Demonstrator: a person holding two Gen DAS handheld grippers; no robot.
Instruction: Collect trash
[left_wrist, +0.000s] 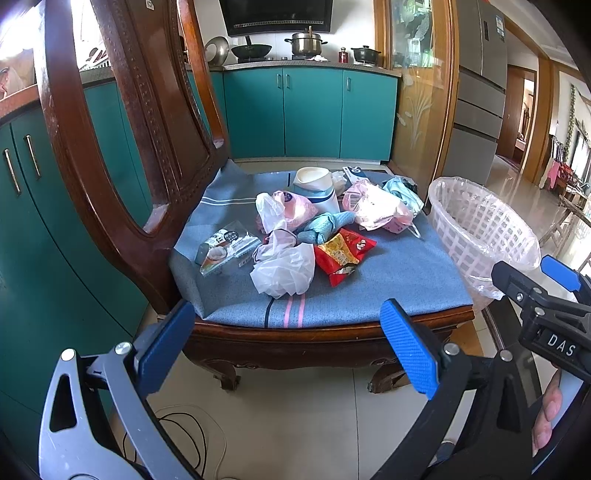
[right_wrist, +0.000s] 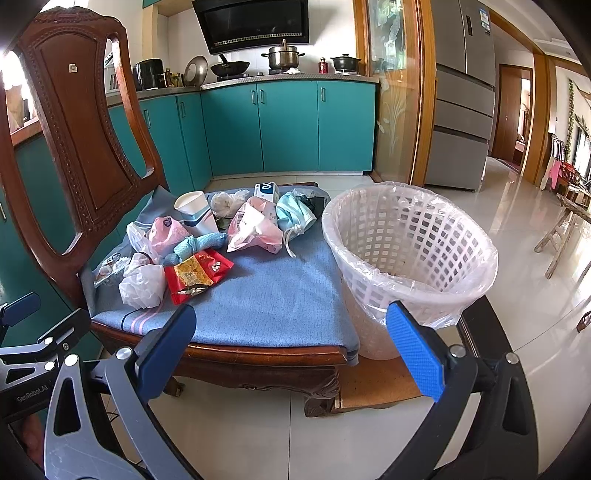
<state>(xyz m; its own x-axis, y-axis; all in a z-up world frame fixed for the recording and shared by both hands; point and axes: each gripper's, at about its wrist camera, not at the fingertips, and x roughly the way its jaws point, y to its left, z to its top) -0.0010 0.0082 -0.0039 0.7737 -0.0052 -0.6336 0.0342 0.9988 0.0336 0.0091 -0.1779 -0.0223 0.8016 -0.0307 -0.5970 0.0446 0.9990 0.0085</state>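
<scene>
Ideally, both spread, empty claws (left, right) start with the nearest white bag, then the basket.

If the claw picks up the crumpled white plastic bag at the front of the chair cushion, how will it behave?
The crumpled white plastic bag is thin and wrinkled, so it probably is very light and floppy, sagging from the claw. Its glossy film may slip unless several folds are pinched. It touches the red snack wrapper, which might shift with it.
</scene>
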